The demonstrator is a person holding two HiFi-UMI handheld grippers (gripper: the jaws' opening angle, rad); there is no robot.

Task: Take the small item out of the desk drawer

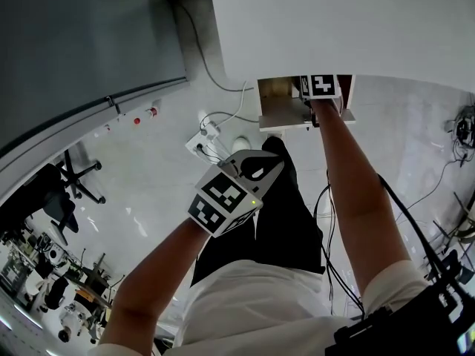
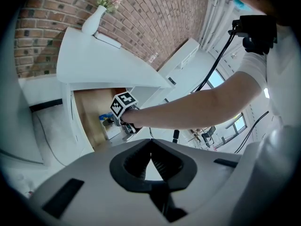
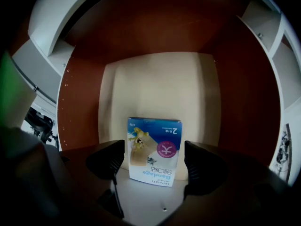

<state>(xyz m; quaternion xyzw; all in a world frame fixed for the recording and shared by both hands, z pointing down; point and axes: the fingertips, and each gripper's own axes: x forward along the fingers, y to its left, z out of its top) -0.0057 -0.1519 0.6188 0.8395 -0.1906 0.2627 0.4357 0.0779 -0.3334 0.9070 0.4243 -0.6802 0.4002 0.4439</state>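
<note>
Right gripper view puts the right tongs (image 3: 154, 163) spread either side of the small bandage box (image 3: 155, 140), which sits inside the open drawer (image 3: 157, 84). It looks unpinched, so gripping and lifting out are left. Left tongs (image 2: 150, 160) hang pressed together, empty.

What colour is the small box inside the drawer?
Blue and white, with a pink circle; the small box shows best in the right gripper view.
</note>
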